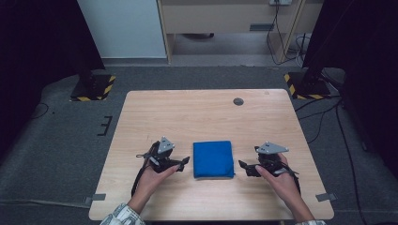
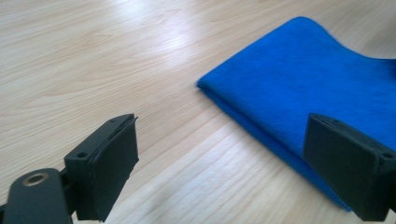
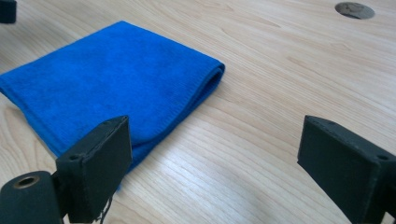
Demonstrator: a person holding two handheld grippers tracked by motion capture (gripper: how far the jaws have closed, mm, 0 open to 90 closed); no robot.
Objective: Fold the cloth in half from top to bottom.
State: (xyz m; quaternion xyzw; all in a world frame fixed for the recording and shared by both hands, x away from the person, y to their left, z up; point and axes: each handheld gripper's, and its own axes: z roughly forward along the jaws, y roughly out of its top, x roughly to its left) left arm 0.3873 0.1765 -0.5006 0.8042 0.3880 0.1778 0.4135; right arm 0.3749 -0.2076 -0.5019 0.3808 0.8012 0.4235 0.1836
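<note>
Folded blue cloth (image 2: pixel 299 88), far edge behind left hand-held gripper (image 2: pixel 224 163) jaw.

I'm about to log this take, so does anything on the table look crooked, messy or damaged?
Nothing stands out. The blue cloth lies folded flat and roughly square to the table, its edges neat. The left gripper and right gripper sit open on either side of it, neither touching it. No spills or damage show.
</note>
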